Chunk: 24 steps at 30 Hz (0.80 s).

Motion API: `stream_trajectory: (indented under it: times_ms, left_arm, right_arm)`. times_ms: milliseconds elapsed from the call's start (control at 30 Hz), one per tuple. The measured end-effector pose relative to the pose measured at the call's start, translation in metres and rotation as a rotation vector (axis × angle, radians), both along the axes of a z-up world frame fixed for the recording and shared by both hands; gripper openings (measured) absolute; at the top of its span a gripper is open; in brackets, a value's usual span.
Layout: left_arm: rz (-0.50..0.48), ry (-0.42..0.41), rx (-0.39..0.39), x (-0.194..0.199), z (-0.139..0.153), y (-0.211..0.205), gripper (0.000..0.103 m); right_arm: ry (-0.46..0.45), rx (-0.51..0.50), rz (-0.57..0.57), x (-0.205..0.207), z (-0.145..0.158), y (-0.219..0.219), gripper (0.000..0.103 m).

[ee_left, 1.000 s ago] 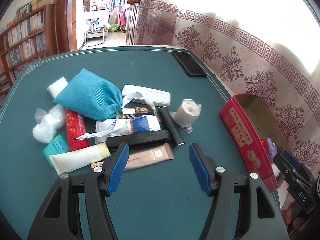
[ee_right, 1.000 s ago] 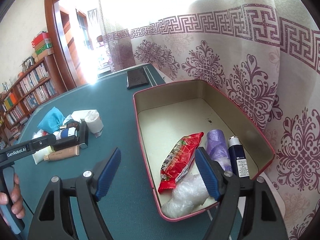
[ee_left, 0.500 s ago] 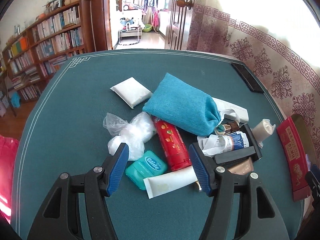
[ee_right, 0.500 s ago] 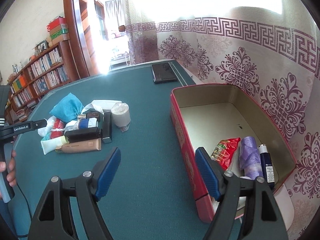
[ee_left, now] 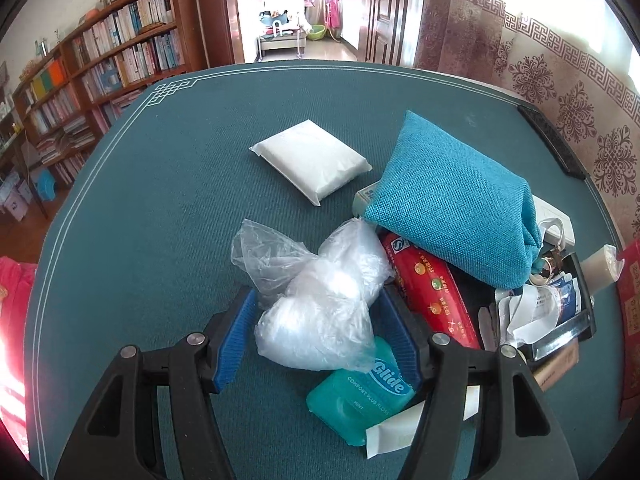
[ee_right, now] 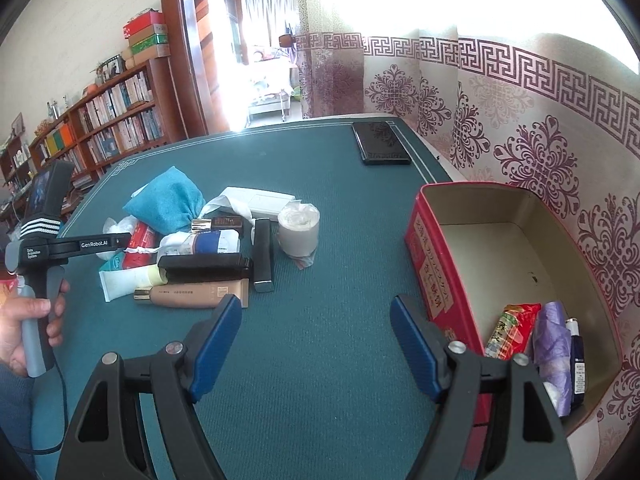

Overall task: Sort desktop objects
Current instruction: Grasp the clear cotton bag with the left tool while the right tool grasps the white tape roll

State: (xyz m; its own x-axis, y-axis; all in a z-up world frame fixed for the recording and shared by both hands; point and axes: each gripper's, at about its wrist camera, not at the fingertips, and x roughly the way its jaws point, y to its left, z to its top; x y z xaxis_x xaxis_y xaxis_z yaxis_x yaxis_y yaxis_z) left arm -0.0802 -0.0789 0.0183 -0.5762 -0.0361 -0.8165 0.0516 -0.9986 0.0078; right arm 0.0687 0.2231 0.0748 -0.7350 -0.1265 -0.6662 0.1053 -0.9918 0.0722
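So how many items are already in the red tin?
3 clearly: a red snack packet, a purple bag roll and a dark blue tube, side by side in the red tin. Its near corner is hidden.

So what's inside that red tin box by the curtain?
In the red tin: a red snack packet, a purple bag roll and a dark blue tube. Its near wall hides whatever lies closest.

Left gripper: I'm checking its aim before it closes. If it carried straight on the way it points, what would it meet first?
Most likely the crumpled clear plastic bag, already lying between the open left gripper. Depth is hard to judge, so contact is uncertain.
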Motion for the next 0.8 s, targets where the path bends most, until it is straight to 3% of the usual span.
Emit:
stream_trajectory:
  times_ms: [200, 267, 367, 633, 800]
  left_arm:
    - [0.008, 0.030, 0.003, 0.002, -0.007, -0.003, 0.063]
    - [0.023, 0.036, -0.001, 0.004, -0.006, -0.006, 0.043]
    - [0.043, 0.038, 0.080, 0.007, -0.001, -0.017, 0.040]
    - [0.071, 0.140, 0.128, 0.035, 0.028, -0.025, 0.040]
    - [0.054, 0.158, 0.154, 0.041, 0.034, -0.022, 0.040]
  right_arm:
    - [-0.028, -0.009, 0.038, -0.018, -0.004, -0.013, 0.080]
    - [-0.033, -0.004, 0.044, -0.024, -0.004, -0.016, 0.080]
    - [-0.040, -0.004, 0.051, -0.034, -0.003, -0.017, 0.080]
    - [-0.032, 0.046, 0.037, -0.067, -0.009, -0.024, 0.080]
    - [-0.046, 0.060, 0.032, -0.089, -0.022, -0.032, 0.079]
